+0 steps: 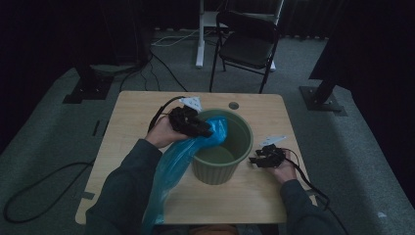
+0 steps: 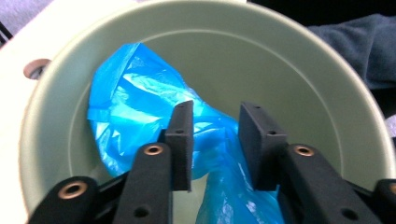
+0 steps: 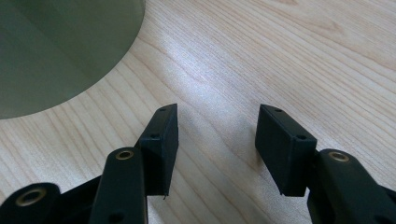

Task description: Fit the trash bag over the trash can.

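Pale wood-grain bench (image 1: pixel 132 122) with rounded corners and a little round grommet hole (image 1: pixel 234 105) near its far edge; black folding chair (image 1: pixel 247 46) behind it on grey carpet (image 1: pixel 44 142); black cable (image 1: pixel 34 188) looping across the floor

My left claw (image 2: pixel 212 140) has matt black pads, faintly grainy like foam rubber, on smooth black plastic arms with brass-coloured rivets. The blue bag (image 2: pixel 140 112) is thin, crinkled, glossy plastic film. The green bin (image 2: pixel 299 70) looks like smooth, satin plastic, though I can't be sure. The worktop (image 3: pixel 280 56) is pale wood grain with a soft sheen.
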Action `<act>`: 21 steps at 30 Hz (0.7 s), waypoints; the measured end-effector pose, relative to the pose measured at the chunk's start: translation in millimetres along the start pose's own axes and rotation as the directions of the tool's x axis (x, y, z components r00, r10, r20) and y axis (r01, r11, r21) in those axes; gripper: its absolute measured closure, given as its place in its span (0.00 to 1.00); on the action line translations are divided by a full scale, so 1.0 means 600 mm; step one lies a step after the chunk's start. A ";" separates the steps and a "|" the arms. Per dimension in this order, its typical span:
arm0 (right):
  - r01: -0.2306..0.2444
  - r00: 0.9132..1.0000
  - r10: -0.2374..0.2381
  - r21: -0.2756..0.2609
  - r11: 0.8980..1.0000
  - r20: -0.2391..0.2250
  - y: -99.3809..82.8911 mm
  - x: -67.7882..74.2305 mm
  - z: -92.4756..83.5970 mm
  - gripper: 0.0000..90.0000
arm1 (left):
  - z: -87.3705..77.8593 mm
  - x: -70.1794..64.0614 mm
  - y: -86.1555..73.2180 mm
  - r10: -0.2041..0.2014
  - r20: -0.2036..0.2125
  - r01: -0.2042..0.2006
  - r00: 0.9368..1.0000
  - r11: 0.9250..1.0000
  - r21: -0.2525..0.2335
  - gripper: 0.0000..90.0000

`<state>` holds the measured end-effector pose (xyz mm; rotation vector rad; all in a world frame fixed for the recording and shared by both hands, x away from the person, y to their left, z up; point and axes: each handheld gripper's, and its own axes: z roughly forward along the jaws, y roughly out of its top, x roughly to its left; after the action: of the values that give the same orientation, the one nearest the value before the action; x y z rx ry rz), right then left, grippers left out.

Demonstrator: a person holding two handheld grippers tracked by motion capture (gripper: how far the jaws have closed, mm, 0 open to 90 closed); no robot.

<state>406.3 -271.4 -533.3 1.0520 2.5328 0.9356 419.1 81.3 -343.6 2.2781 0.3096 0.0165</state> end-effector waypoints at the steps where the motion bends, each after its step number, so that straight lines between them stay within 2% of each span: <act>1: -0.002 1.000 0.002 0.000 1.000 0.000 0.000 0.000 0.000 0.54 | 0.000 0.000 0.000 0.000 0.000 0.000 1.000 1.000 0.000 0.70; 4: 0.000 1.000 0.000 0.000 1.000 0.001 0.000 0.000 0.000 0.54 | -0.013 -0.003 -0.002 -0.004 -0.014 0.004 1.000 1.000 -0.027 0.67; 11: -0.001 1.000 0.001 0.001 1.000 0.001 0.000 0.000 0.000 0.54 | -0.029 -0.010 -0.007 -0.005 -0.032 0.003 0.999 0.999 -0.044 0.65; 17: -0.001 1.000 0.001 0.000 1.000 0.000 0.000 0.000 0.000 0.54 | -0.035 -0.013 -0.008 0.008 -0.023 -0.009 1.000 0.999 -0.042 0.65; 21: 0.000 1.000 0.000 0.000 1.000 0.001 0.000 0.000 0.000 0.54 | -0.043 -0.019 -0.007 0.016 -0.026 -0.017 1.000 0.998 -0.068 0.64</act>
<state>406.3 -271.3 -533.3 1.0525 2.5321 0.9352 404.2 100.3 -328.8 2.2145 0.2989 0.0633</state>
